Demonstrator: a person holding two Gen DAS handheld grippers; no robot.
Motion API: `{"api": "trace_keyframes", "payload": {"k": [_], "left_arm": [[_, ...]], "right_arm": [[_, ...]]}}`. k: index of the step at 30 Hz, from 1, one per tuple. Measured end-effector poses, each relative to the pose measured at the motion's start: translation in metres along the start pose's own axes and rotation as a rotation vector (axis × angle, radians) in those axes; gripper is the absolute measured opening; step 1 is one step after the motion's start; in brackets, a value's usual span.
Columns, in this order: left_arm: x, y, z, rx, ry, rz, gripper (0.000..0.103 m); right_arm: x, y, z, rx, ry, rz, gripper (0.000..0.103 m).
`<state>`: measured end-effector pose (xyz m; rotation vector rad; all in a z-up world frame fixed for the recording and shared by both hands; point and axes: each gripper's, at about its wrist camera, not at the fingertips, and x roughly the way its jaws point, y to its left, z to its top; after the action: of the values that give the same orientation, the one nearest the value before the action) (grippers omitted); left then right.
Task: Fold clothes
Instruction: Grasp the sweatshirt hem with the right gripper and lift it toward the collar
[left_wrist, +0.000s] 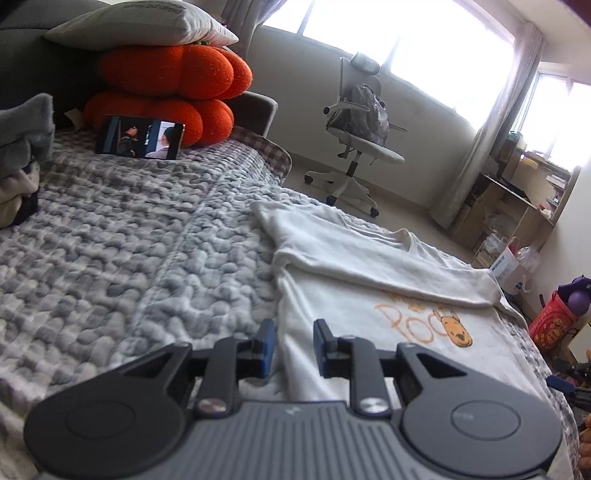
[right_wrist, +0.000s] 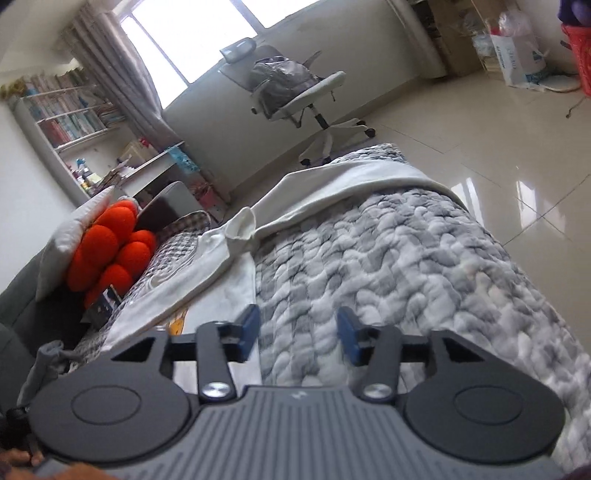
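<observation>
My left gripper (left_wrist: 294, 334) stands narrowly parted, empty, above the near hem of the half-folded cream bear-print T-shirt (left_wrist: 369, 266); my right gripper (right_wrist: 297, 325) gapes wide over the grey quilted blanket (right_wrist: 388, 251)

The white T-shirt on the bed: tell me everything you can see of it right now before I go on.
The white T-shirt is soft, cotton-like fabric, lying flat on the grey quilted blanket near the bed's edge. One side is already folded across the body, forming a long diagonal flap. Below that flap an orange printed word and a cartoon bear face show. In the right wrist view a sleeve cuff stands curled up. Neither gripper holds it: the left gripper hovers open over its near edge.
</observation>
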<state>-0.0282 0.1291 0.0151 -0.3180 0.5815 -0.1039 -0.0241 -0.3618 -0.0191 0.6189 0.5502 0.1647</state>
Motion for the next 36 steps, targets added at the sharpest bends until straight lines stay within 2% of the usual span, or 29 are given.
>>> {"api": "trace_keyframes", "payload": {"k": [3,8,15,19,27,29,30,31,33,36], "left_arm": [[0.006,-0.007,0.002,-0.005,0.003,-0.016,0.033],[0.015,-0.021,0.005,0.012,0.008,-0.033,0.034],[0.032,-0.035,0.008,0.039,0.049,-0.033,0.036],[0.036,-0.038,0.008,0.040,0.055,-0.037,0.036],[0.048,-0.049,0.004,0.069,0.056,-0.015,0.039],[0.051,-0.053,0.002,0.089,0.048,-0.002,0.039],[0.051,-0.055,0.001,0.099,0.042,0.003,0.040],[0.051,-0.056,-0.001,0.111,0.036,0.008,0.041],[0.051,-0.059,-0.004,0.133,0.023,0.017,0.041],[0.050,-0.059,-0.005,0.139,0.015,0.020,0.041]], "right_arm": [[0.012,-0.003,0.010,0.004,0.002,-0.019,0.060],[0.035,-0.007,0.031,-0.022,-0.003,-0.066,0.064],[0.068,-0.041,0.066,0.221,-0.082,-0.085,0.066],[0.083,-0.047,0.077,0.287,-0.111,-0.109,0.068],[0.096,-0.057,0.079,0.424,-0.200,-0.092,0.067],[0.102,-0.056,0.082,0.432,-0.223,-0.114,0.064],[0.104,-0.055,0.083,0.420,-0.229,-0.141,0.056],[0.107,-0.054,0.084,0.409,-0.231,-0.172,0.043],[0.110,-0.055,0.086,0.402,-0.234,-0.219,0.027],[0.109,-0.055,0.086,0.397,-0.253,-0.225,0.018]]}}
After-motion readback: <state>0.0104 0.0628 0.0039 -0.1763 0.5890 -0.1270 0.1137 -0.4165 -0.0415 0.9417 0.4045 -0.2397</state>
